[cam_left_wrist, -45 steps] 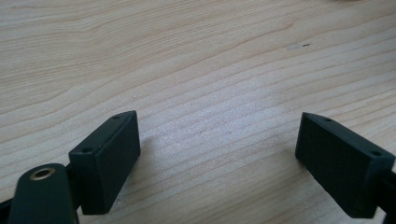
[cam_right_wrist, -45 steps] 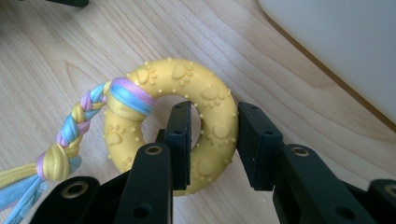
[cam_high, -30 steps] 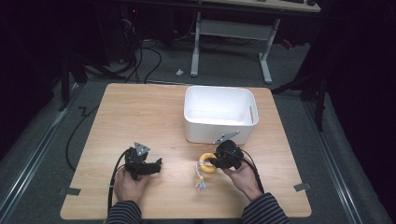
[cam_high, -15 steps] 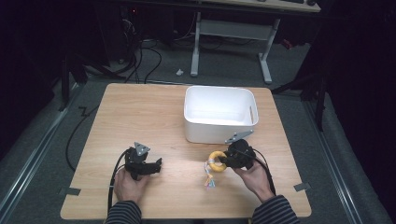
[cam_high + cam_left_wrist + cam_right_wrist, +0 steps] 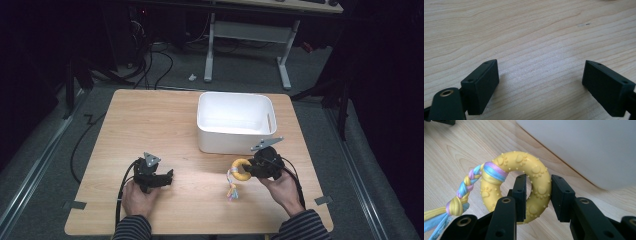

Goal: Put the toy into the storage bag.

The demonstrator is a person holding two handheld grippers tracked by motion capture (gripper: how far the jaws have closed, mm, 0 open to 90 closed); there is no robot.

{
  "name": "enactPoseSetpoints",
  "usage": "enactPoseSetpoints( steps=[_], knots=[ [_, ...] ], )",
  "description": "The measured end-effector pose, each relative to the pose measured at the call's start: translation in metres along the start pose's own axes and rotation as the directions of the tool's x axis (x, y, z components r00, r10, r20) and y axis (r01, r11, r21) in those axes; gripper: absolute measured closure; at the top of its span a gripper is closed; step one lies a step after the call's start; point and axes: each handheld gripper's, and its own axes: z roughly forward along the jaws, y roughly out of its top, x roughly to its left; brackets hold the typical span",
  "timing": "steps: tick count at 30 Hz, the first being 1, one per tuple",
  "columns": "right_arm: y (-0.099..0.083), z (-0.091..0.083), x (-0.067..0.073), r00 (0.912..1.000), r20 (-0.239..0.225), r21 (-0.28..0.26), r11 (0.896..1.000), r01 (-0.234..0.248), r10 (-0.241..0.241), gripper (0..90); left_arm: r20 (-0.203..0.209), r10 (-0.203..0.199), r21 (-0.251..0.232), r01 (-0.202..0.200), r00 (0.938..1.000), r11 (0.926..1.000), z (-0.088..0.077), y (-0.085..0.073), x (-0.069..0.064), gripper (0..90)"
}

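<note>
Gripping a yellow ring toy [image 5: 522, 182], the right gripper [image 5: 537, 197] has its two black jaws pressed against one side of the ring, one jaw inside the hole and the other outside. In the high view the right gripper [image 5: 265, 165] sits near the front right of a light wooden table [image 5: 150, 125], held by the person's right hand [image 5: 282, 190], whose striped sleeve [image 5: 300, 230] enters from the bottom edge. The ring toy [image 5: 241, 169] points leftward from the jaws, just in front of a white rectangular bin [image 5: 235, 122]; whether it rests on the table or is lifted clear cannot be told. The toy is a bumpy yellow ring with raised paw prints, and a braided rope tail [image 5: 461, 195] of yellow, blue and purple strands is knotted around it and trails away to one side. In the high view the tail [image 5: 231, 187] lies toward the front edge of the table. The left gripper [image 5: 152, 175] rests low over the table at the front left, held by the left hand [image 5: 137, 197]. In the left gripper view its jaws stand spread wide apart over bare wood grain, holding nothing [image 5: 541, 82].
</note>
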Motion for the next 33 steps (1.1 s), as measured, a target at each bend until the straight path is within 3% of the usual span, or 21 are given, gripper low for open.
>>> enactPoseSetpoints(
  steps=[18, 33],
  knots=[
    [-0.007, -0.044, -0.03, 0.9984, 0.01, -0.049, 0.997, -0.054, 0.055, 67.4, 0.005, -0.002, -0.002, 0.002, 1.0, 1.0, 0.0, 0.0, 0.0, 14.5],
    [0.007, -0.072, -0.044, 0.9972, 0.007, -0.089, 0.993, -0.074, 0.075, 67.5, 0.002, 0.0, -0.003, 0.0, 1.0, 1.0, 0.0, 0.0, 0.0, 14.6]
  ],
)
